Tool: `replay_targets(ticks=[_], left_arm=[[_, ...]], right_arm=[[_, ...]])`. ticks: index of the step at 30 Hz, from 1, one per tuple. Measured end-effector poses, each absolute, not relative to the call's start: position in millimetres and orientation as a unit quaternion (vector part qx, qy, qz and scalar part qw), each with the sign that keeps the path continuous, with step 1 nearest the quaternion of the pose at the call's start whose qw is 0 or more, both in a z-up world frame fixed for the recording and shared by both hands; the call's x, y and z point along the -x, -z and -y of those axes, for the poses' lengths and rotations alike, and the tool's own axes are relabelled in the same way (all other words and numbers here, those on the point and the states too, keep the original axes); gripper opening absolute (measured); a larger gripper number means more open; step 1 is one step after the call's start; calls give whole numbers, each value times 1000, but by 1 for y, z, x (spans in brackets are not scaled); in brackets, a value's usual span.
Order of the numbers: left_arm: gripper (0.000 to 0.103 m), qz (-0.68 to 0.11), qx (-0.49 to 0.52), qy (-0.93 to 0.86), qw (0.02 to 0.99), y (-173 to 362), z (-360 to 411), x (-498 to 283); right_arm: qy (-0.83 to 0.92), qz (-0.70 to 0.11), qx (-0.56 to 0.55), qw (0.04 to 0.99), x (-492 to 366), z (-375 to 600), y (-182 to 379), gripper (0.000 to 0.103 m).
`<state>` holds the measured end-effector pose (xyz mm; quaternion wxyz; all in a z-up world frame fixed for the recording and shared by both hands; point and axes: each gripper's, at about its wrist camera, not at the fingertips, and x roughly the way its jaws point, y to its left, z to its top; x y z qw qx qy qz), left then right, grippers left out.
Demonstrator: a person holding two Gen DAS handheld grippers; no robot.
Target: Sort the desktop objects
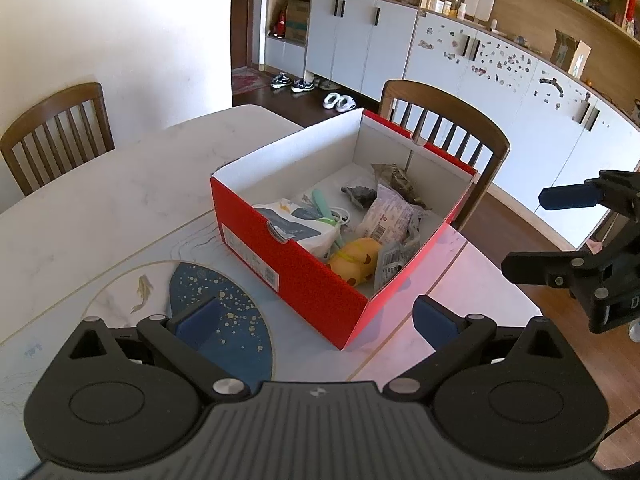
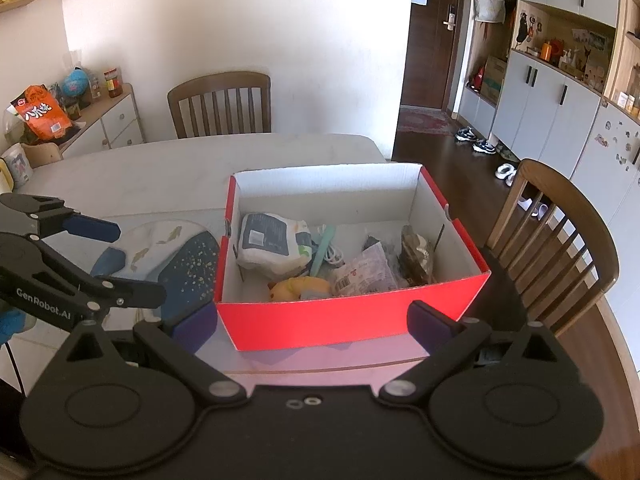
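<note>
A red cardboard box (image 1: 280,264) (image 2: 352,324) stands open on the table. Inside lie a white and navy pouch (image 1: 296,224) (image 2: 272,244), a yellow toy (image 1: 356,260) (image 2: 296,288), a pale pink snack packet (image 1: 388,216) (image 2: 364,276), a dark wrapper (image 1: 396,180) (image 2: 416,256) and a mint green stick (image 1: 324,204) (image 2: 324,248). My left gripper (image 1: 316,320) (image 2: 116,248) is open and empty, in front of the box's near corner. My right gripper (image 2: 312,324) (image 1: 524,232) is open and empty, in front of the box's red side.
A table mat (image 1: 216,312) (image 2: 188,256) with a navy patch and gold fish lies left of the box on the marble table (image 1: 120,192). Wooden chairs (image 1: 444,120) (image 2: 560,248) stand at the table's edges. White cabinets (image 1: 500,64) line the wall.
</note>
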<state>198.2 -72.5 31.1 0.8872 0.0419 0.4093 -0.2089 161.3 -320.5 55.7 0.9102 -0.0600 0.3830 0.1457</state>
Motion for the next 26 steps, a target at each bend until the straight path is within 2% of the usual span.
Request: replay_targets(ticks=[26], left_arm=[[103, -413, -36, 214, 885, -25, 70, -196]], right_arm=[[-144, -392, 65, 906, -164, 322, -52, 102]])
